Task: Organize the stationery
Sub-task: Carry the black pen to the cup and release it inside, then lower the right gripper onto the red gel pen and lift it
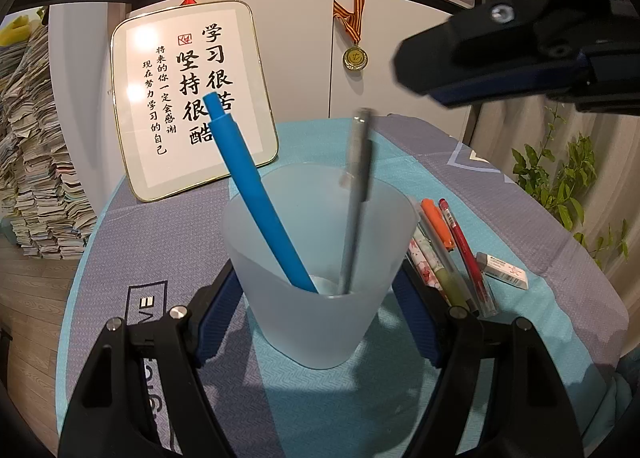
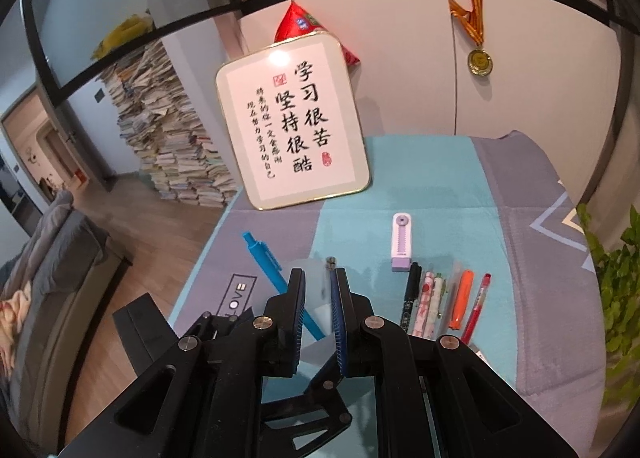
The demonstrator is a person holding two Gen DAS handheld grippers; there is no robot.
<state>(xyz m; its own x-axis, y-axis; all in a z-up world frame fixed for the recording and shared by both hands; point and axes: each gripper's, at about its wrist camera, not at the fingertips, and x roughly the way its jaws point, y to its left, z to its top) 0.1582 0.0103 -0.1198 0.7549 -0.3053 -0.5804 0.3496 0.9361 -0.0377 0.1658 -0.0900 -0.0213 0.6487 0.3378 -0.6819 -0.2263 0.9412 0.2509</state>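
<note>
My left gripper (image 1: 320, 290) is shut on a frosted translucent cup (image 1: 320, 278) standing on the table. A blue pen (image 1: 248, 186) leans in the cup to the left. A grey pen (image 1: 354, 202), blurred, stands in the cup to the right. My right gripper (image 2: 320, 290) hovers above the cup, jaws slightly apart with nothing between them; it shows in the left wrist view (image 1: 480, 58) at upper right. The blue pen (image 2: 276, 278) and the grey pen's top (image 2: 330, 263) show below its fingers.
Right of the cup lie a black marker (image 2: 412, 294), two patterned pens (image 2: 430, 302), an orange highlighter (image 2: 462, 298), a red pen (image 2: 478, 304) and a white eraser (image 1: 502, 264). A purple correction tape (image 2: 401, 240) lies farther back. A framed sign (image 2: 292, 122) leans at the table's far edge. A plant (image 1: 560, 186) stands on the right.
</note>
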